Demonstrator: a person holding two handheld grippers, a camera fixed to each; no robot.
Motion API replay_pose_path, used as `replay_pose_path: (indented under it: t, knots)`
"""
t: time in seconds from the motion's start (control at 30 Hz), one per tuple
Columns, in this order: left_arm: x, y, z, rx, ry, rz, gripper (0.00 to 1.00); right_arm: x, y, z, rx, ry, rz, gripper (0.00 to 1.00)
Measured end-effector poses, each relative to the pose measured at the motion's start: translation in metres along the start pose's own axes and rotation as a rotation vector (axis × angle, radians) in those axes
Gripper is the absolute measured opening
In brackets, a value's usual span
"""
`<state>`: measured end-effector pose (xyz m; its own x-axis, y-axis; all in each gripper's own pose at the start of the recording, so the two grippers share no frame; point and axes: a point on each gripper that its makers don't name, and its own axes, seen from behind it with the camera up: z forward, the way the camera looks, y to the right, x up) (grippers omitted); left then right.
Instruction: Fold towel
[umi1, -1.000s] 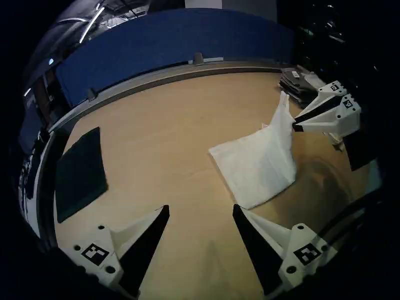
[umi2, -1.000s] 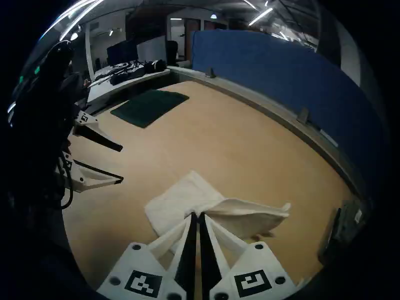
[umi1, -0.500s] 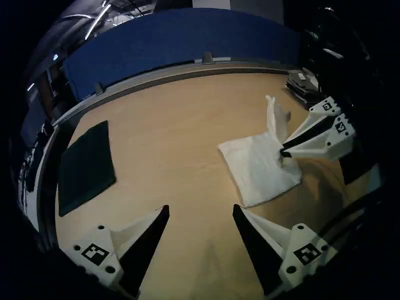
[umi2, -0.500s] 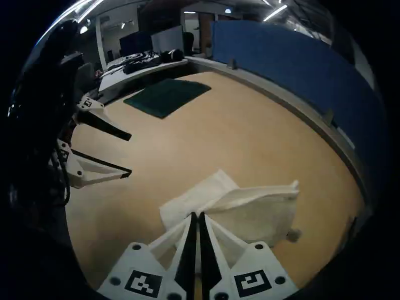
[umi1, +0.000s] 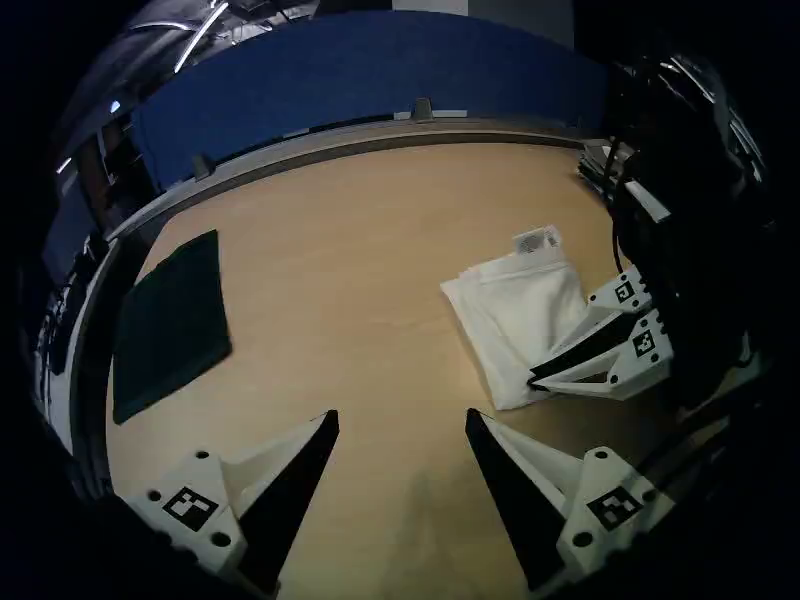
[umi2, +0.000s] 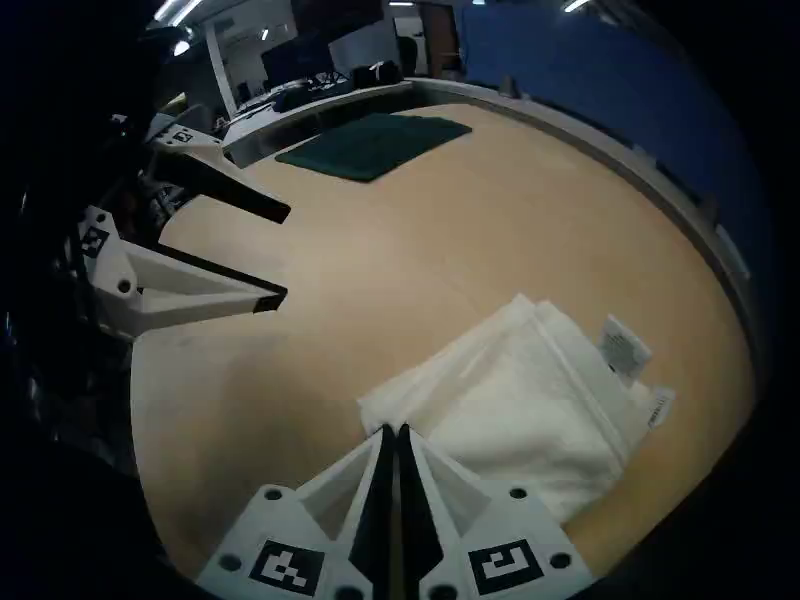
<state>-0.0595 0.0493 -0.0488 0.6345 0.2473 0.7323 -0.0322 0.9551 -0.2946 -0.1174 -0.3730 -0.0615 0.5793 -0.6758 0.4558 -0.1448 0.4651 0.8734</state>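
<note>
One pale wood bench (umi1: 330, 250) carries everything. A blue divider (umi1: 370, 70) runs along its far edge. The right gripper view adds a desk (umi2: 310, 98) with monitors past the bench end.

A dark green cloth (umi1: 170, 320) lies flat near the bench's left edge in the left gripper view, well apart from the white towel (umi2: 510, 410).

The white towel lies folded and flat on the bench. The right gripper view shows stacked layer edges along its far-left side; the left gripper view shows it as one flat pad.

Left claw (umi1: 400, 415): wide, nothing between the fingers, over bare bench, short of the towel. The right gripper view shows it from the side, equally spread.

Right claw (umi2: 397, 430): fingers together, tips right at the towel's near edge. Can't tell whether cloth is nipped between them. The left gripper view shows it from outside, low, with tips at the towel's near corner.

Two labels (umi2: 625, 345) sit at the towel's far corner in the right gripper view. The left gripper view resolves one.
</note>
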Motion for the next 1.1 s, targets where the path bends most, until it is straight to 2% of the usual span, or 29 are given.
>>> replay_pose_path:
  t: [0.2, 0.33, 0.4, 0.5, 0.67, 0.87, 1.1]
  knots:
    - [0.001, 0.003, 0.001, -0.005, 0.001, 0.0, 0.94, 0.001, 0.001, -0.003, 0.01, 0.005, 0.021, 0.04]
    - [0.003, 0.004, 0.001, -0.004, 0.003, 0.003, 0.94, 0.007, 0.0, -0.01, 0.011, 0.03, 0.025, 0.09]
    - [0.003, 0.004, 0.001, -0.004, 0.003, 0.004, 0.94, 0.011, 0.0, -0.016, 0.008, 0.05, 0.03, 0.16]
    - [0.004, 0.004, 0.002, -0.002, 0.003, 0.002, 0.94, 0.015, 0.003, -0.026, -0.006, 0.069, 0.035, 0.41]
    - [0.005, 0.006, 0.001, -0.002, 0.005, -0.001, 0.94, 0.011, 0.015, -0.043, -0.053, 0.081, 0.039, 0.66]
    - [0.005, 0.008, -0.002, -0.002, 0.007, 0.003, 0.94, -0.006, 0.03, -0.066, -0.119, 0.084, 0.07, 0.82]
    - [0.006, 0.01, -0.005, -0.002, 0.011, 0.006, 0.94, -0.032, 0.042, -0.08, -0.17, 0.067, 0.108, 0.83]
